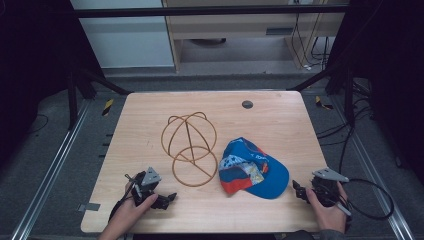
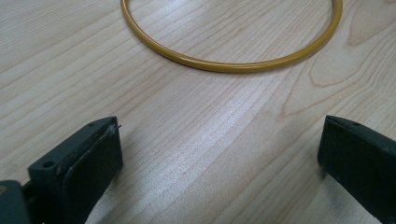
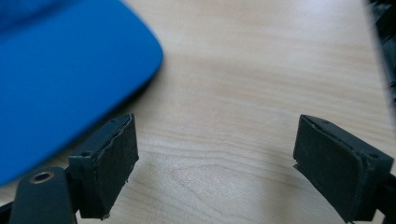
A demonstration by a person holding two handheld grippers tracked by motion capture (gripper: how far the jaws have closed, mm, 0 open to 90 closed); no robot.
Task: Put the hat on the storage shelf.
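Centrally, the wire cap frame [image 1: 190,145] lies left of the blue cap [image 1: 252,170]; left gripper [image 1: 162,199], jaws spread, is nearer the frame; right gripper [image 1: 298,190], likewise spread, is just beside the brim.

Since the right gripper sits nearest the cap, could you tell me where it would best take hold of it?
Probably by the flat blue brim, coming in from the cap's right. The brim is thin, lies toward the open right gripper, and should fit between its jaws, unlike the bulky crown.
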